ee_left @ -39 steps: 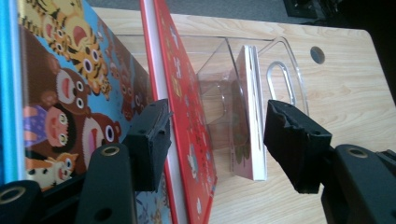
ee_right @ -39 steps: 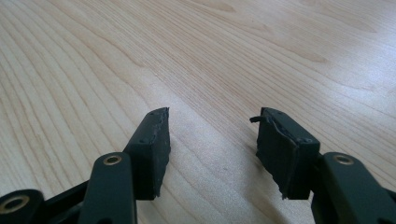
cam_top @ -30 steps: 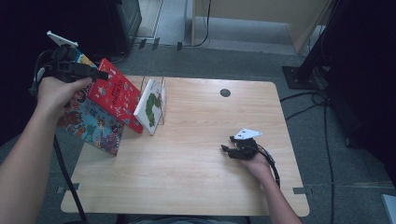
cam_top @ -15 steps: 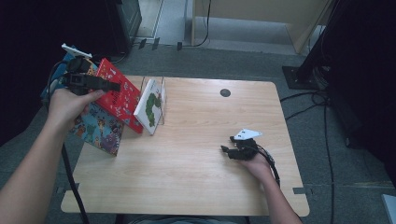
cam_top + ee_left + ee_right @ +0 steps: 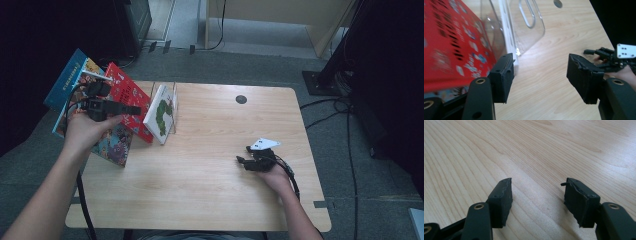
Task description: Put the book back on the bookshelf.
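High view: the left gripper is held over the table's left edge, its jaws apart and pointed at the red book, which leans against the white caterpillar book standing in a clear acrylic book stand. More picture books are fanned off the wooden table behind the red one; how they are supported is hidden by the hand and forearm. The right gripper is rested low on the table, well apart from the books, apparently parked while the left one works.

Left gripper view: the jaws are seen wide apart with nothing between them. The red book is blurred at the left, just beside the left jaw, so a grasp on its edge is judged to be the aim. The clear stand and a thin white book edge are cut off at the top. The right gripper is seen farther off.

Right gripper view: the jaws stand apart over bare wood, gripping nothing.
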### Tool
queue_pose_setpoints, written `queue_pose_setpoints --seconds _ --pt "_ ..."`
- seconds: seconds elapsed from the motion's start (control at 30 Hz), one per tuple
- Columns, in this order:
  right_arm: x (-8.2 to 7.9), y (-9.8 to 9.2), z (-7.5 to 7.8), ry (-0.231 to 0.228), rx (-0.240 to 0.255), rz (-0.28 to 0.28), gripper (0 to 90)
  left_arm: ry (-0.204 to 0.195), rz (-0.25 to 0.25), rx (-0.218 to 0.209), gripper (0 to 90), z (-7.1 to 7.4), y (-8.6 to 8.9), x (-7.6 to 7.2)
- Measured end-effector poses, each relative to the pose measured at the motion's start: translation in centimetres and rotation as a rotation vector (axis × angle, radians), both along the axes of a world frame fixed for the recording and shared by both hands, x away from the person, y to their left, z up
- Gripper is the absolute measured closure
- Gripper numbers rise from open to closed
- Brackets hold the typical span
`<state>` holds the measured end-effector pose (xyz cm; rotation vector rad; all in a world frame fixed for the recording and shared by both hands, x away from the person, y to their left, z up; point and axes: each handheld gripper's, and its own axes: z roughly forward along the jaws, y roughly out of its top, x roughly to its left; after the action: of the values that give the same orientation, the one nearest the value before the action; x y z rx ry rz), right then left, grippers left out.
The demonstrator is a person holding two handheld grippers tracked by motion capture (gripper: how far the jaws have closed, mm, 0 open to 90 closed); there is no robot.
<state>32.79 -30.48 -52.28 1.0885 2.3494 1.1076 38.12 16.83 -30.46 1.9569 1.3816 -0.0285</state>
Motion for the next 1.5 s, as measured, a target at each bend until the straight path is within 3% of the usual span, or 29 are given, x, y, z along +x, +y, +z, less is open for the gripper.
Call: queue_pose_setpoints --seconds 0.3,0.5,0.57,0.63,0.8,1.0,1.17,1.5 --pt "0.0 0.0 0.0 0.004 0.001 0.001 38.6 0.011 -0.057 0.014 39.0 -3.6 -2.4 -2.2" --pt "0.0 0.0 0.0 0.003 0.0 0.002 38.5 0.002 -0.09 0.053 38.6 -6.0 -4.0 -3.9" --pt "0.0 0.0 0.0 0.003 0.0 0.003 38.5 0.0 -0.107 0.035 38.6 -7.0 -4.6 -4.4" --pt "-0.1 0.1 0.0 0.003 -0.001 -0.001 38.5 0.001 -0.118 0.049 38.5 -8.1 -5.2 -4.7" --pt "-0.1 0.1 0.0 0.003 -0.002 -0.001 38.5 0.033 -0.133 0.032 38.4 -10.8 -6.1 -5.1" --pt "-0.2 0.1 0.0 0.003 -0.002 -0.004 38.2 0.047 -0.148 0.021 38.1 -13.7 -6.7 -5.4" --pt "-0.2 0.2 0.0 0.003 -0.003 -0.004 37.7 0.049 -0.156 0.047 37.8 -15.5 -7.0 -6.0" --pt "-0.3 0.2 0.0 0.005 -0.003 0.002 35.3 0.034 -0.175 0.094 37.3 -17.7 -6.9 -6.8"
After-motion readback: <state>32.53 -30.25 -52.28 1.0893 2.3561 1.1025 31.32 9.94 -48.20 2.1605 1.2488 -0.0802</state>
